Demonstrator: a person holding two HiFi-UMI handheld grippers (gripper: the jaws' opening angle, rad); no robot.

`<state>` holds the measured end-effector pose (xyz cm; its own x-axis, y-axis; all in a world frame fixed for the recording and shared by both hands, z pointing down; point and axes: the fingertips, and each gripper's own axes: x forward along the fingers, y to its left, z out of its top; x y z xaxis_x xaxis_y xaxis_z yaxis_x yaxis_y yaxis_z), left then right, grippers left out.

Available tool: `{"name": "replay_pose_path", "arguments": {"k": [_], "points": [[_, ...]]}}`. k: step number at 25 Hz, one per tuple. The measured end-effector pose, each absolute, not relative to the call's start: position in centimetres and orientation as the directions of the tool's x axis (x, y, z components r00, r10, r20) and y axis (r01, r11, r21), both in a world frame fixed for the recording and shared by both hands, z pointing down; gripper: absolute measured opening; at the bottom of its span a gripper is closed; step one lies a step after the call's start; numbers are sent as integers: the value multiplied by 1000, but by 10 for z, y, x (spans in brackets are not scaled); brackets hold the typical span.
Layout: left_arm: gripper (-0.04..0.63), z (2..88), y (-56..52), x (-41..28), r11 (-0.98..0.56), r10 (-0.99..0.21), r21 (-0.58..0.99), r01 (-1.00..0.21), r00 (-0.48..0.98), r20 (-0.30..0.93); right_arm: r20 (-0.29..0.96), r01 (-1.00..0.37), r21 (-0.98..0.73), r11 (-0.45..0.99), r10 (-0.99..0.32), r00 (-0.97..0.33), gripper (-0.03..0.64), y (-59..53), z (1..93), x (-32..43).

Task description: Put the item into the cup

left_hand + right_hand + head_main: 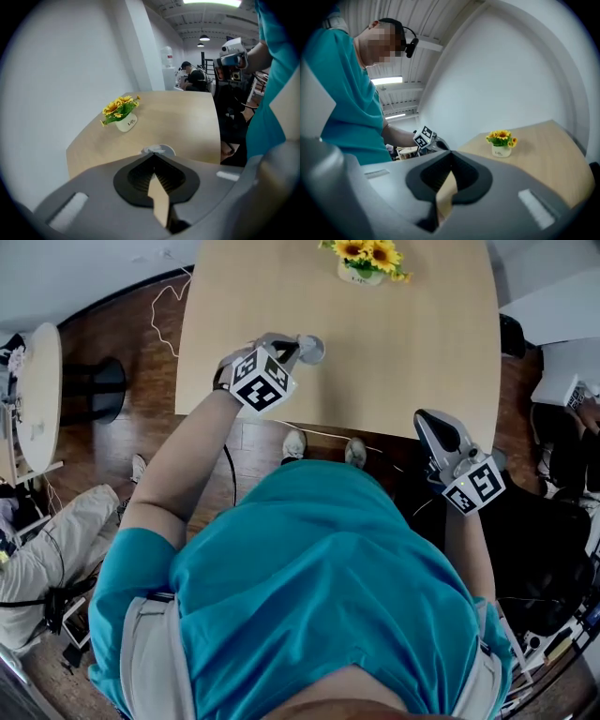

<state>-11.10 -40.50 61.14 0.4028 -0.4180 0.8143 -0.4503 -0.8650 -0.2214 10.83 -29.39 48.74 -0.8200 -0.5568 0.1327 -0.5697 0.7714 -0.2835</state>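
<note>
Pale wooden table [394, 352] across the upper head view, bare but for two small things. Below it, teal shirt [319, 587] of the person, both forearms reaching forward.

At the near right edge of the table, right gripper [429, 420], pointing up the table. Jaws pressed together to a point in its own view, nothing between them. Well apart from everything on the table.

Over the near left part, left gripper [296, 347], jaws likewise closed tip to tip, with nothing plainly gripped.

At the far edge, a small white pot of sunflowers [364, 268], well away from both tools.

Straight ahead of the left tips, touching or just beside them: a small round grey cup [312, 349], standing upright, mouth upward. By far the nearer tool to it, then, the left one, already lined up along its own jaw axis.

Smallest of all, a pale scrap [151, 150] at the cup's near rim, probably the item. Pinched in the tips or already lying in the cup: impossible to tell.
</note>
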Motion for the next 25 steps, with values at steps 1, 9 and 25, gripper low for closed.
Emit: {"name": "replay_pose_path", "arguments": {"k": [1,9,25], "points": [[5,616,-406,-110,-873,-410,-230,-429,390,825,133,-571,-286,770,-558,-819,0,-294,488,109],[5,644,-404,-104,-908,-359,-243,-342,331,873,133,-570,-294,767,-558,-819,0,-296,489,108],[5,679,-404,-93,-938,-287,-208,-278,285,915,135,-585,-321,745,-575,-807,0,-289,499,117]]}}
